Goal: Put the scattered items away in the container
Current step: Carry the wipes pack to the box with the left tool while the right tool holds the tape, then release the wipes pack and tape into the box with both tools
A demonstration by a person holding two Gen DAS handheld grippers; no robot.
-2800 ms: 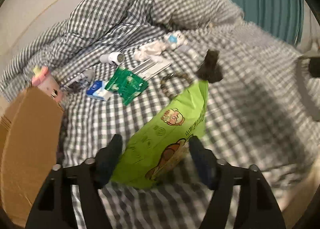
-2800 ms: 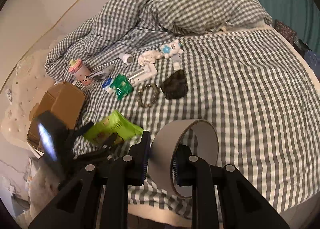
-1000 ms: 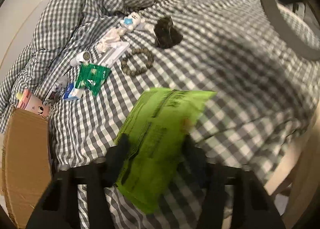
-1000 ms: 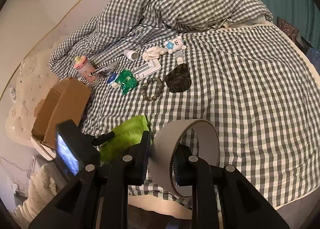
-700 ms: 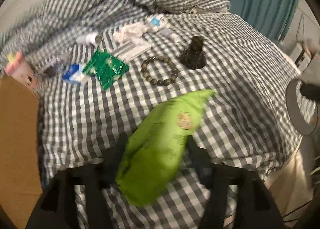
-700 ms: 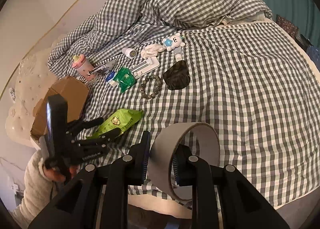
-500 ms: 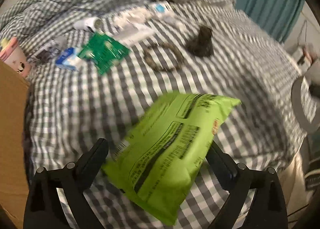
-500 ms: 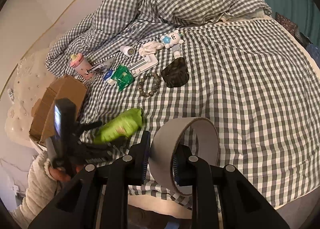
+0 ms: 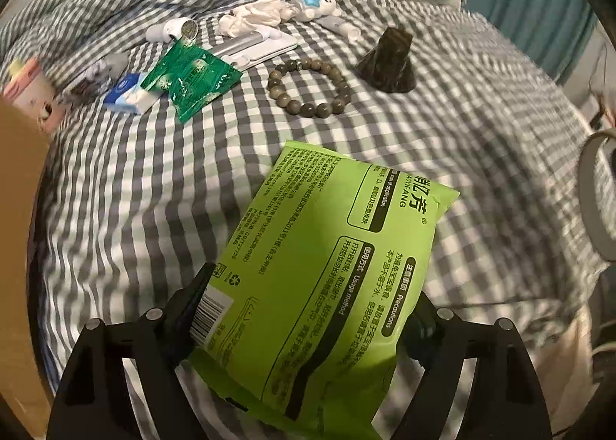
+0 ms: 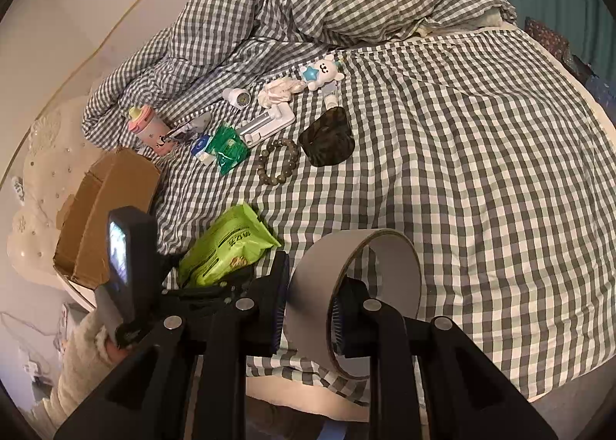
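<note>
Over at the bed's left edge waits our cardboard box (image 10: 104, 209). Our left gripper (image 9: 308, 309) is closing across the green wipes pack (image 9: 327, 266): soft, slippery film, best held mid-body. Our right gripper (image 10: 312, 309) pinches the light, stiff tape roll (image 10: 354, 293) by its wall.

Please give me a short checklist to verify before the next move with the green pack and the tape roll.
1. Green pack sits between the left gripper jaws, which are closing: ok.
2. Firm grip on the pack: cannot tell; the pads are partly hidden.
3. Right gripper shut on the tape roll wall: ok.
4. Cardboard box open and beside the left gripper: ok.
5. Free room inside the box: cannot tell.
6. Bead bracelet and green sachet still lie on the bed: not ok.
</note>
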